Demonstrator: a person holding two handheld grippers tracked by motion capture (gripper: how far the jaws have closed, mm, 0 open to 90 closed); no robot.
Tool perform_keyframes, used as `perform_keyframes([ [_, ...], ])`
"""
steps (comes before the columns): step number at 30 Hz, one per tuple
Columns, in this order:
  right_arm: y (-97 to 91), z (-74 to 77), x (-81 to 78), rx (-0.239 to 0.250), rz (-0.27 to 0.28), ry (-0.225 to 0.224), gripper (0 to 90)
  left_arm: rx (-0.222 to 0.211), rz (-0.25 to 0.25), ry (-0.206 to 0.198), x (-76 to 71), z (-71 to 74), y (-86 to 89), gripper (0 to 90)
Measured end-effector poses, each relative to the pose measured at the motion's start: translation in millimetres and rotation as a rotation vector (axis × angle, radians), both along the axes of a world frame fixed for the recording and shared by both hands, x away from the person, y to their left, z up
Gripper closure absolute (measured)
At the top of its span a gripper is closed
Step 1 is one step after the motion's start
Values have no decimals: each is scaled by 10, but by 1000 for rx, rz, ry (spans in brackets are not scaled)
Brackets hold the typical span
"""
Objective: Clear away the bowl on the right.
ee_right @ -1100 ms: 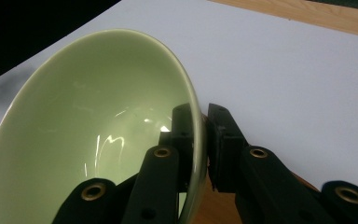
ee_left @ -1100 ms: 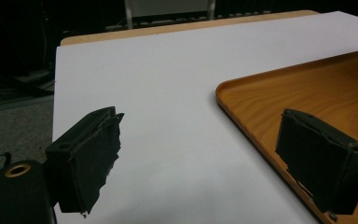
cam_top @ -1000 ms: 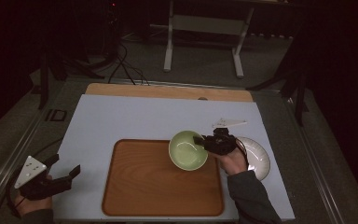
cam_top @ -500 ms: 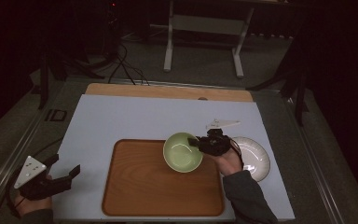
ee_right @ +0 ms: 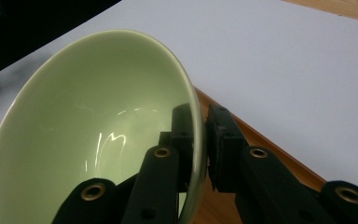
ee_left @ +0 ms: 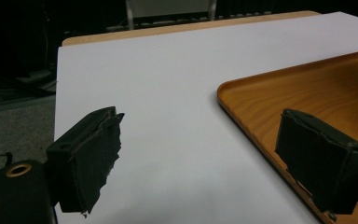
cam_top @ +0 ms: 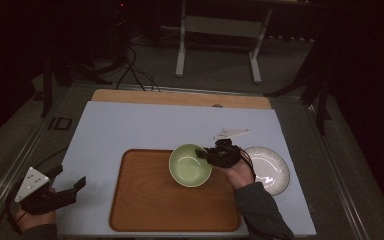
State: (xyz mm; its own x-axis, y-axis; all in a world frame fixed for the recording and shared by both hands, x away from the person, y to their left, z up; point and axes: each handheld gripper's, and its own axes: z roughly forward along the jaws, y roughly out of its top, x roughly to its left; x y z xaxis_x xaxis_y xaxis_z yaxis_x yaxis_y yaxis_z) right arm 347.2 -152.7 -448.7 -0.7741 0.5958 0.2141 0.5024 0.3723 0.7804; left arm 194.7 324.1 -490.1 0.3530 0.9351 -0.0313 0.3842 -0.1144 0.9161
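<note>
A pale green bowl [cam_top: 190, 165] hangs over the far right part of the wooden tray [cam_top: 150, 200]. My right gripper [cam_top: 203, 154] is shut on the bowl's right rim. In the right gripper view one jaw lies inside the green bowl [ee_right: 88, 130] and the other outside, with the right gripper [ee_right: 200, 140] pinching the wall between them. My left gripper [cam_top: 75, 184] rests at the table's near left corner, open and holding nothing. In the left gripper view the left gripper [ee_left: 200, 158] has its jaws wide apart over the white table top, beside the tray [ee_left: 307, 88].
A white plate [cam_top: 267, 170] lies right of the tray, behind my right hand. The white table cover [cam_top: 145, 125] stretches bare beyond the tray, with a wooden edge [cam_top: 180, 97] at the far side. Metal stand legs [cam_top: 217, 45] and cables lie on the floor beyond.
The right gripper has carried the green bowl slightly left and nearer, further over the tray. The left gripper has stayed where it was.
</note>
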Motion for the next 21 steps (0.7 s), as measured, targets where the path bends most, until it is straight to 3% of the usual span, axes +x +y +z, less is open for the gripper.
perform_keyframes([
  [21,156,-142,-44,-21,39,22,816,2,4,-1,-5,3,6,135],
])
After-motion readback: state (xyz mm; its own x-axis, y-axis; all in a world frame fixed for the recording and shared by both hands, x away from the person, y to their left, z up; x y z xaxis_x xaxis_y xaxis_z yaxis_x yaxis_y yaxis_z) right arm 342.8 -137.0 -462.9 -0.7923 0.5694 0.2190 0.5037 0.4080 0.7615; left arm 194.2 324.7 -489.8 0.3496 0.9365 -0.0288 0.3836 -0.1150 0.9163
